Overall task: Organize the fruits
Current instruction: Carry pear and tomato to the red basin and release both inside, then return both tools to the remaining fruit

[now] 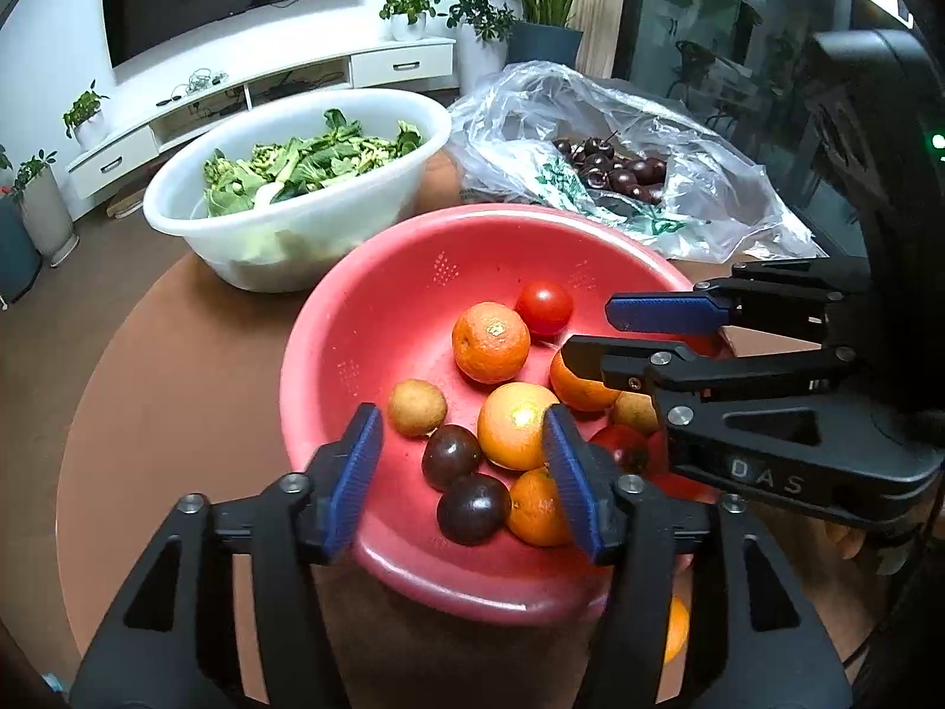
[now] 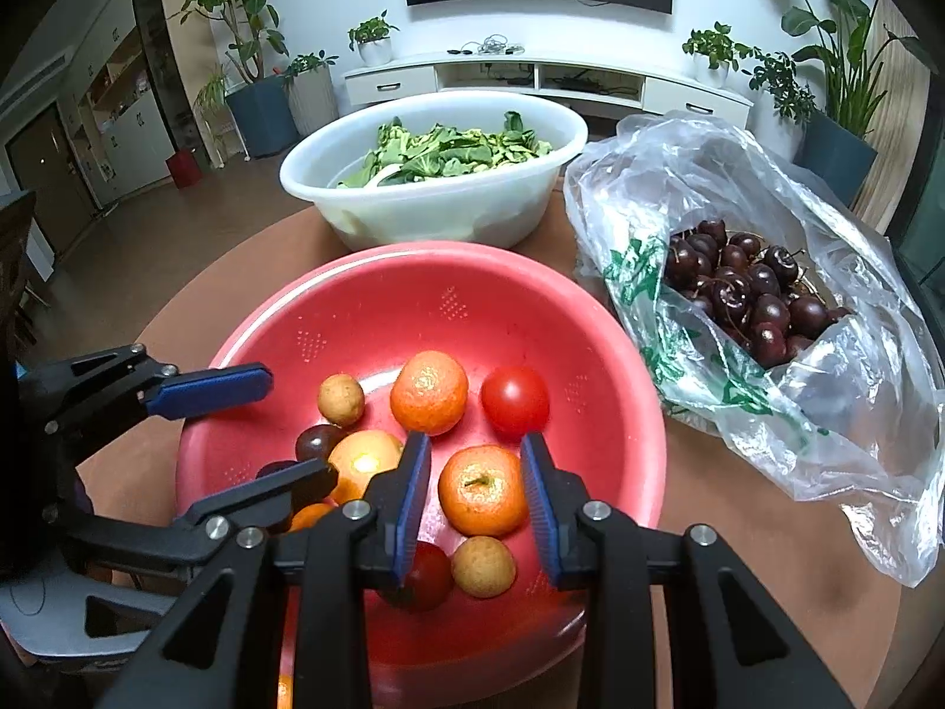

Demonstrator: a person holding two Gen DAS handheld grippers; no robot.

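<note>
A red colander bowl (image 1: 378, 319) (image 2: 366, 325) on the round brown table holds several oranges, tomatoes, dark plums and small brown fruits. My left gripper (image 1: 460, 449) is open above the bowl's near side, over two dark plums (image 1: 452, 454) and an orange (image 1: 514, 425). My right gripper (image 2: 475, 472) is open, its pads on either side of an orange (image 2: 483, 490) without touching it. Each gripper shows in the other's view: the right one (image 1: 620, 331) at the right, the left one (image 2: 277, 431) at the left.
A white basin of green leaves (image 1: 295, 177) (image 2: 437, 165) stands behind the red bowl. A clear plastic bag of dark cherries (image 1: 614, 171) (image 2: 744, 289) lies to the right. An orange (image 1: 676, 632) lies beside the bowl's near rim. A TV cabinet and potted plants stand beyond.
</note>
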